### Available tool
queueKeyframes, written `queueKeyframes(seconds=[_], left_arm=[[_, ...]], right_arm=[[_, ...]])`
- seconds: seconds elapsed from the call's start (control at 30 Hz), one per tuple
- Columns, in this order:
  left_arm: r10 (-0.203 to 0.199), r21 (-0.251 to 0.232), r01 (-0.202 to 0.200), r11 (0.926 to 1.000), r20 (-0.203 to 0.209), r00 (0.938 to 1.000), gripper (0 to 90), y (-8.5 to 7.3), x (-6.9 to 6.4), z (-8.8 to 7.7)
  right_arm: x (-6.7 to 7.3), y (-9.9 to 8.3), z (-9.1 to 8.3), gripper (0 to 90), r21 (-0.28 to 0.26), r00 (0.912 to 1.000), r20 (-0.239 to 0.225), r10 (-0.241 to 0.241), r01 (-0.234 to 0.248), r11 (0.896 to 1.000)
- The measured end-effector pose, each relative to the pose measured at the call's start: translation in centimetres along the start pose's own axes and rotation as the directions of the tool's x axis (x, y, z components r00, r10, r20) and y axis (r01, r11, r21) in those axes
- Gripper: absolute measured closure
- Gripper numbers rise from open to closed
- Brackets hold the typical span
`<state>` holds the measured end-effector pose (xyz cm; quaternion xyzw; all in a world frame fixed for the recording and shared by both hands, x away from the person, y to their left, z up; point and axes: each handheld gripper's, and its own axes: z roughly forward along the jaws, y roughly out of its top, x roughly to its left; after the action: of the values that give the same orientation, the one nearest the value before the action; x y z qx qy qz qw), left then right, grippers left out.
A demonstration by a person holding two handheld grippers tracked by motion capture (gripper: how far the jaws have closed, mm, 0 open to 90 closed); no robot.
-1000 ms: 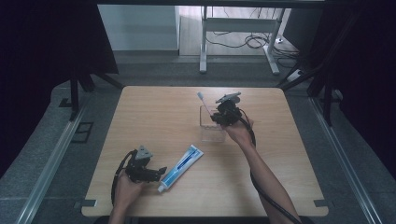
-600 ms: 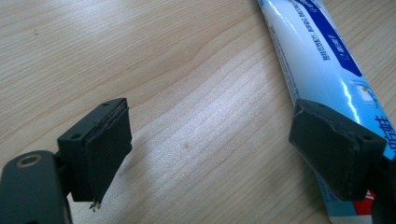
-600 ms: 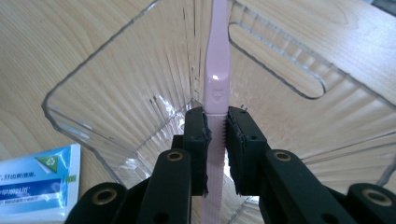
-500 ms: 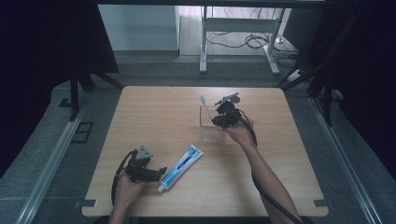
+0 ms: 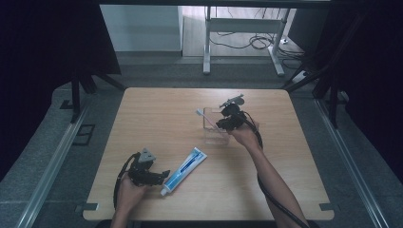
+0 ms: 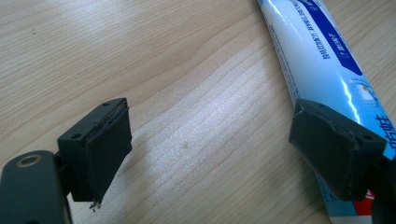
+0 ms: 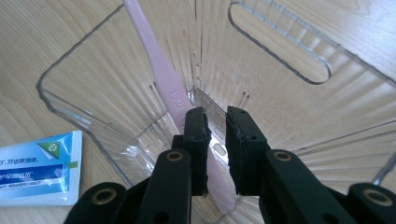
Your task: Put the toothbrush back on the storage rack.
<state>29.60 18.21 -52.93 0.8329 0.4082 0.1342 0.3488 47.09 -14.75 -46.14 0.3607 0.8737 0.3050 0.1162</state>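
A pale wood table (image 5: 157, 114) stands on grey floor (image 5: 57, 142), dark curtains at 9 and 3, cables at 12. The right gripper (image 7: 215, 122) clenches a toothbrush (image 7: 161, 74) inside the cup (image 5: 214, 135). The left gripper (image 6: 210, 140) gapes beside the tube (image 5: 184, 170) at 6.

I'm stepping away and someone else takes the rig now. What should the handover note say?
Right tool: nearly shut around the pink toothbrush, whose handle is down inside the clear holder at mid-table.
Left tool: open, low over the table, one jaw beside the toothpaste tube at the near edge; not gripping it.
Done: toothbrush in the holder.
Left, probably: release the brush, then grip the tube, likely bound for the holder.
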Motion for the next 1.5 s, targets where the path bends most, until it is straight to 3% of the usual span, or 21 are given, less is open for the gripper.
queueKeyframes(seconds=[0.23,0.77,1.1,1.5], left_arm=[[-0.002,0.0,0.002,1.0,-0.002,1.0,13.2,0.0,0.0,0.0],[-0.014,-0.01,0.014,0.9999,0.001,0.9999,13.2,0.0,-0.1,0.0],[-0.016,-0.012,0.016,0.9998,0.002,0.9999,13.2,0.0,0.0,-0.1],[-0.014,-0.016,0.014,0.9998,0.008,0.9999,13.2,0.0,-0.1,-0.1]], right_arm=[[0.3,0.0,-0.8,68.9,-0.032,1.0,0.003,-0.006,0.006,0.999],[1.1,-0.4,-3.2,38.2,-0.13,0.9989,0.008,-0.046,0.047,0.99],[1.5,-1.2,-3.5,13.5,-0.147,0.9979,-0.004,-0.064,0.063,0.987],[1.8,-2.5,-4.9,0.5,-0.147,0.9949,0.023,-0.098,0.101,0.984]])
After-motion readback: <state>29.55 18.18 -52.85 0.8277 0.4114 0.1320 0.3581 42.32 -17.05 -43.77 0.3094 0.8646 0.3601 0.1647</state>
